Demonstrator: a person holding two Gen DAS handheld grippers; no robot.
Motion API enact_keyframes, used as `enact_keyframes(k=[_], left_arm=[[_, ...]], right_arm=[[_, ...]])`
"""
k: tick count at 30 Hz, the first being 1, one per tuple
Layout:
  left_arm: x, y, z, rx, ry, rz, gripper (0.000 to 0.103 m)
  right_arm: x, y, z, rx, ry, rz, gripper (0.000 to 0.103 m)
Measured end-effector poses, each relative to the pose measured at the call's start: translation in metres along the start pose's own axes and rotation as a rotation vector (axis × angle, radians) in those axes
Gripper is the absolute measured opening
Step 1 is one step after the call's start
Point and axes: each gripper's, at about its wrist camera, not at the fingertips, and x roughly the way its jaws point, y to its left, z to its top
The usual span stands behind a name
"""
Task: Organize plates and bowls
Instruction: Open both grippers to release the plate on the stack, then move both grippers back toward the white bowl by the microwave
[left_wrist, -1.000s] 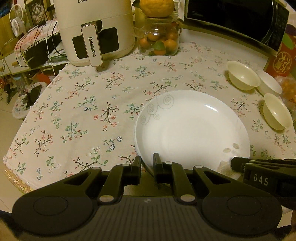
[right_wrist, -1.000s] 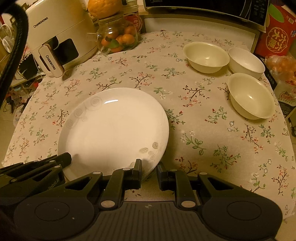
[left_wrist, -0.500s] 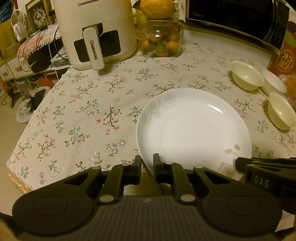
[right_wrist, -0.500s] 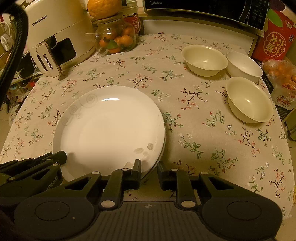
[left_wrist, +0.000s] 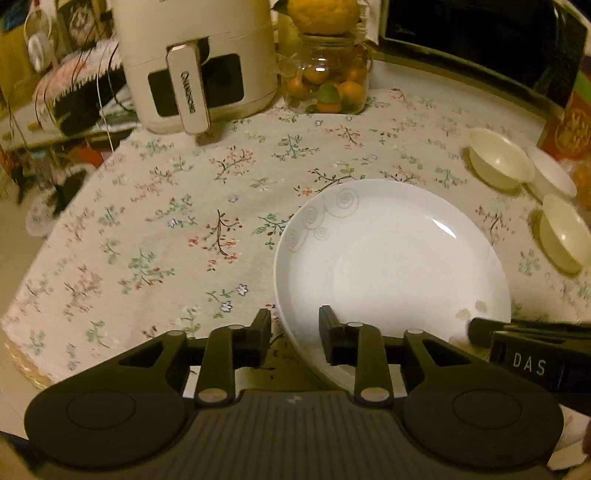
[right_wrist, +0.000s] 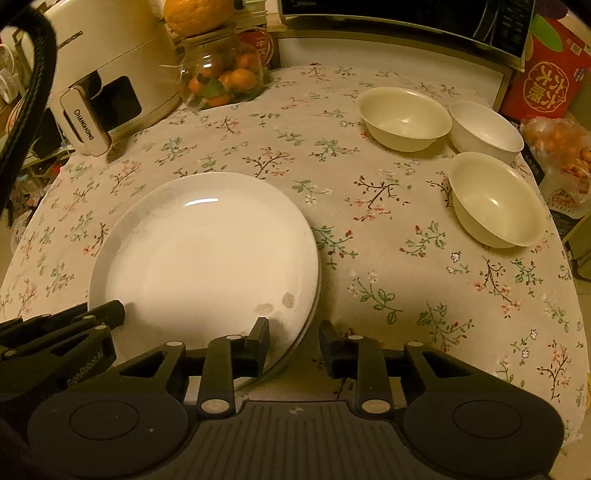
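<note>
Straddling, with both left tongs (left_wrist: 294, 325) and right tongs (right_wrist: 293, 338) parted and gripping nothing, the near rim of the white plate (right_wrist: 207, 254) lying on the bench (right_wrist: 388, 266), three bowls (right_wrist: 496, 199) sitting far right.

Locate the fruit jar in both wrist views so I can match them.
Left wrist: jar at top centre, just right of the air fryer, a big citrus resting on its lid.
Right wrist: jar at top, left of centre, again right of the air fryer.
Shared landmark: the plate, lower right in the left view, lower left in the right view.
</note>
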Motion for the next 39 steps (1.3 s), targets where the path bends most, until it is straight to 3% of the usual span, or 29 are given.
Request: enact_keyframes(k=[5,10,22,33,39], left_arm=[[0.005,0.009,0.002,-0.065,0.014,-0.060,0.031],[0.008,0.012,0.004,-0.099,0.030,-0.082,0.031],[0.015,0.033,0.012,-0.182,0.038,-0.017,0.031],[0.013,0.034,0.014,-0.182,0.053,0.004,0.033],[0.005,0.034,0.024,-0.186,0.034,0.023,0.046]], right_arm=[[0.007,-0.010,0.001,0.087,0.024,0.095,0.034],[0.009,-0.009,0.001,0.102,0.024,0.101,0.036],[0.015,0.015,0.004,0.051,0.001,0.135,0.037],[0.016,0.020,0.009,0.045,0.022,0.155,0.035],[0.007,0.003,0.011,0.093,0.012,0.173,0.036]])
